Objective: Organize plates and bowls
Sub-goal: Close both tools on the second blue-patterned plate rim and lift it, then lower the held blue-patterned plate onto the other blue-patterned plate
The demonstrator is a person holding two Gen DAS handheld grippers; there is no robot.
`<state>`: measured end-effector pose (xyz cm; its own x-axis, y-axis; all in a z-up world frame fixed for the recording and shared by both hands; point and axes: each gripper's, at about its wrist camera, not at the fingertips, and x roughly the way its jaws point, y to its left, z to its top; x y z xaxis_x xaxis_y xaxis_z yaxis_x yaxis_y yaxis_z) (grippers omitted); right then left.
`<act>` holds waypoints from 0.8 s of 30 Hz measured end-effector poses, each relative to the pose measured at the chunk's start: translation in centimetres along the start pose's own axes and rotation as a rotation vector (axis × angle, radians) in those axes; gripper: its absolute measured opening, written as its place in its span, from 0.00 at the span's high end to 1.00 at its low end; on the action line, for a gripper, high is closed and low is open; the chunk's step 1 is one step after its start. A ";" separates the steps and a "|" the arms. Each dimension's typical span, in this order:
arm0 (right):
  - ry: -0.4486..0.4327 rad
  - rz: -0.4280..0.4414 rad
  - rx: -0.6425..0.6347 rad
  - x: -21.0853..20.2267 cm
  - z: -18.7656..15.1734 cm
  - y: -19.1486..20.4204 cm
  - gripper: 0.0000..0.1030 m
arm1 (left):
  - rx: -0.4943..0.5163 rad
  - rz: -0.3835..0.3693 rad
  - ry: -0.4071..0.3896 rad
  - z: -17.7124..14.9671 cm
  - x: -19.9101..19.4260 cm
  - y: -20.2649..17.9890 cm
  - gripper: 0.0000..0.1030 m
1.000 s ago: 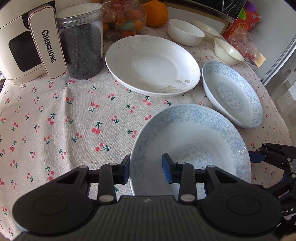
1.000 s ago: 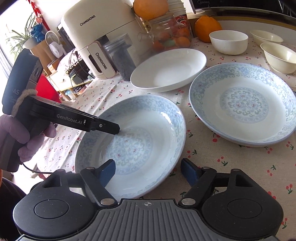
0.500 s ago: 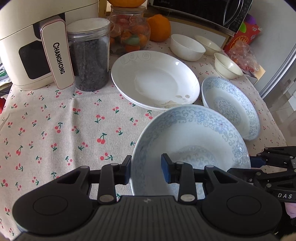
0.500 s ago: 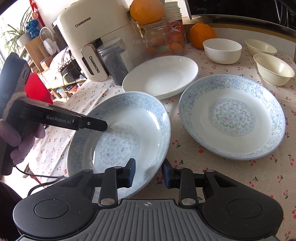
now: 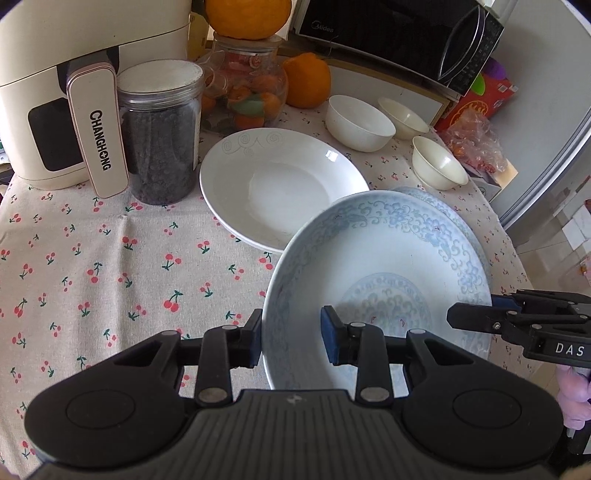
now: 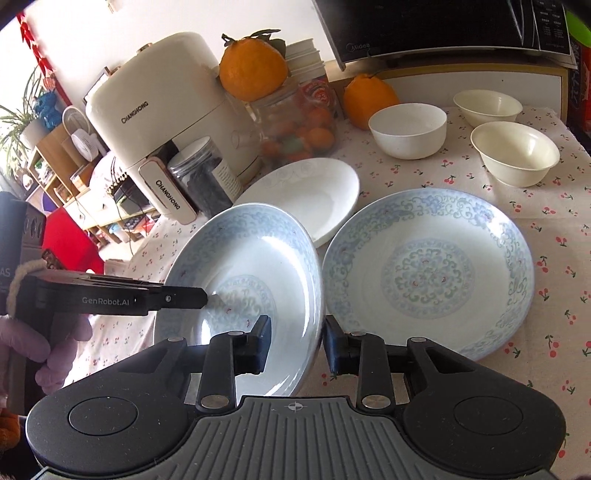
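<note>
Both grippers hold one blue-patterned plate (image 5: 384,273) lifted off the cherry tablecloth. My left gripper (image 5: 291,338) is shut on its near left rim. My right gripper (image 6: 297,338) is shut on the opposite rim of the same plate (image 6: 243,266). A second blue-patterned plate (image 6: 428,273) lies on the cloth just right of the held one; in the left wrist view only its far edge (image 5: 439,201) shows behind the held plate. A white plate (image 5: 280,184) lies behind. Three small bowls stand at the back right, one being a white bowl (image 5: 358,123).
A cream Changhong appliance (image 5: 74,96) and a dark-filled jar (image 5: 160,133) stand at the back left. A glass jar of fruit (image 5: 247,88), oranges and a microwave (image 5: 399,33) line the back. The table's right edge (image 5: 517,258) drops to the floor.
The held plate has risen and moved right, over the second blue plate's near edge. My right gripper closed on its rim during the last second; my left stayed shut.
</note>
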<state>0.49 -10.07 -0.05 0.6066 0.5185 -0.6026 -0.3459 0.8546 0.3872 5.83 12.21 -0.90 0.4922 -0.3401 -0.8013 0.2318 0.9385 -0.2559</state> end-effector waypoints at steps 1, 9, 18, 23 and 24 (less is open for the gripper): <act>-0.003 -0.002 0.009 -0.1 0.2 -0.3 0.71 | -0.003 -0.002 0.002 0.1 0.1 -0.2 0.74; 0.001 -0.023 0.074 -0.2 2.1 -2.8 0.72 | -0.018 -0.002 0.021 1.1 1.8 -1.9 0.75; 0.028 -0.040 0.159 -0.2 3.5 -6.1 0.72 | -0.034 0.008 0.025 2.4 3.1 -4.1 0.76; 0.025 -0.061 0.208 -0.5 4.4 -8.0 0.72 | -0.034 0.004 0.019 3.3 3.7 -5.7 0.76; 0.021 -0.067 0.215 -0.6 4.6 -8.3 0.72 | -0.033 0.004 0.019 3.4 3.9 -6.0 0.76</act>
<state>6.31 -17.59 0.28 0.6072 0.4635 -0.6454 -0.1438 0.8629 0.4845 9.21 5.07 -0.65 0.4766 -0.3358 -0.8125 0.2019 0.9413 -0.2706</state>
